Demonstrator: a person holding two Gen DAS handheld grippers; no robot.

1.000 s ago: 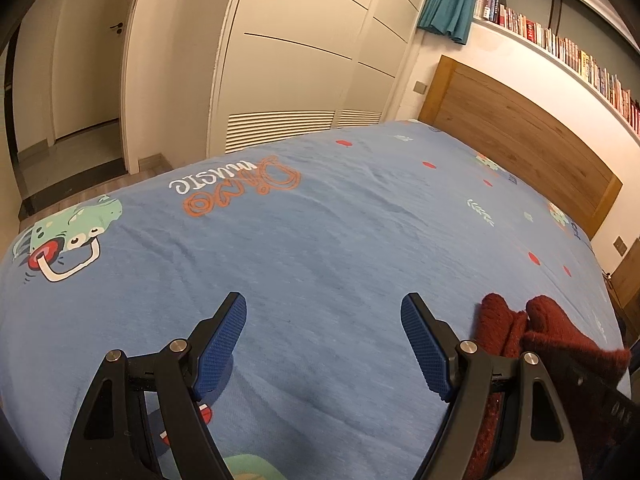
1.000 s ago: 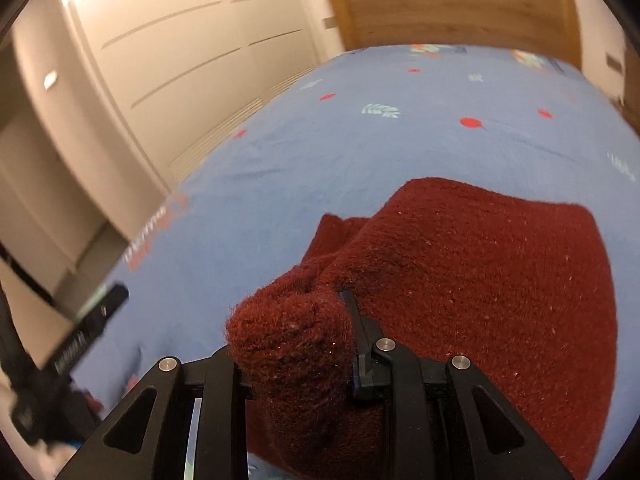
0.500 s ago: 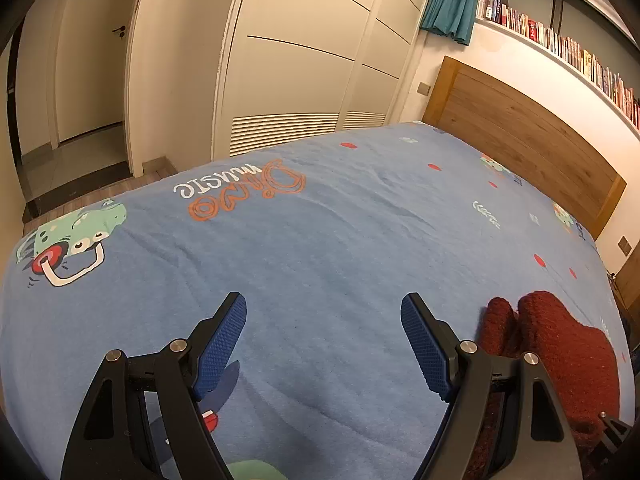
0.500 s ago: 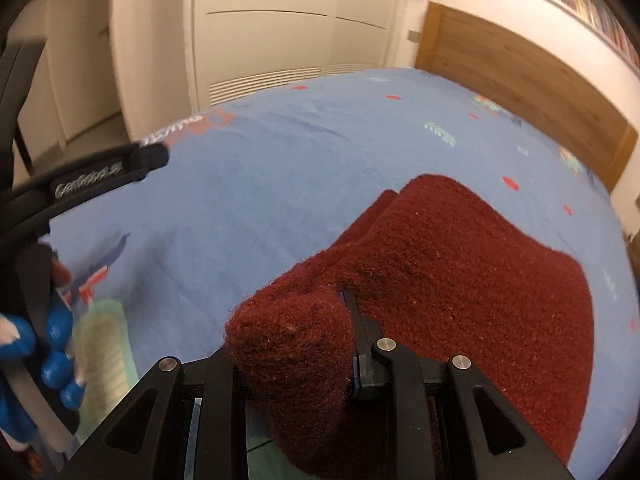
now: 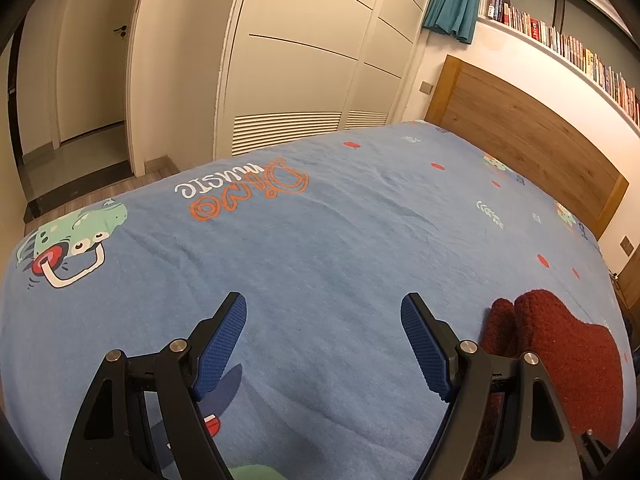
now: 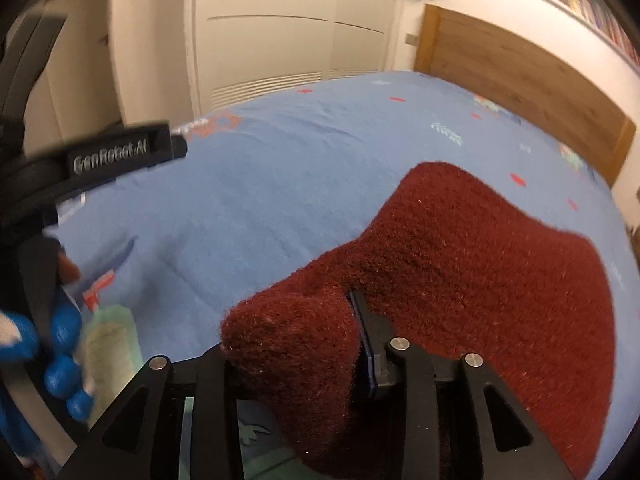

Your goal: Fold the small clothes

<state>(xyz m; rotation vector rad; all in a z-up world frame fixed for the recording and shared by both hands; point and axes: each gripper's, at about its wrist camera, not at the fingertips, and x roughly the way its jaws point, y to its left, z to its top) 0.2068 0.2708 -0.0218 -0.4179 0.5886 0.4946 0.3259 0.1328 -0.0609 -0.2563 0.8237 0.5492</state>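
Clamped together on a bunched edge of the dark red, fuzzy knitted garment (image 6: 480, 280), the right gripper (image 6: 356, 336) has its jaws almost buried in the pile, while the left gripper (image 5: 324, 344) hangs over bare bedding with its blue-padded jaws wide apart and nothing between them. From the pinch the knit lies out across the bed toward the headboard, on the right side of the mattress, well to the right of the left gripper. It looks doubled near the grip, with a rounded roll of cloth visible in the left wrist view, but I cannot tell how many layers there are or what kind of garment it is. My reading is that the fold is under way and not finished: the piece is not yet a flat, squared packet, and the free gripper has yet to take a share.

Underneath is a light blue bed sheet (image 5: 320, 240) printed with orange lettering, a green cartoon dinosaur and small red dots. Beyond stand a wooden headboard (image 5: 520, 128), cream panelled wardrobe doors (image 5: 304, 64), a teal curtain (image 5: 452, 0) and a long shelf of books (image 5: 560, 40).
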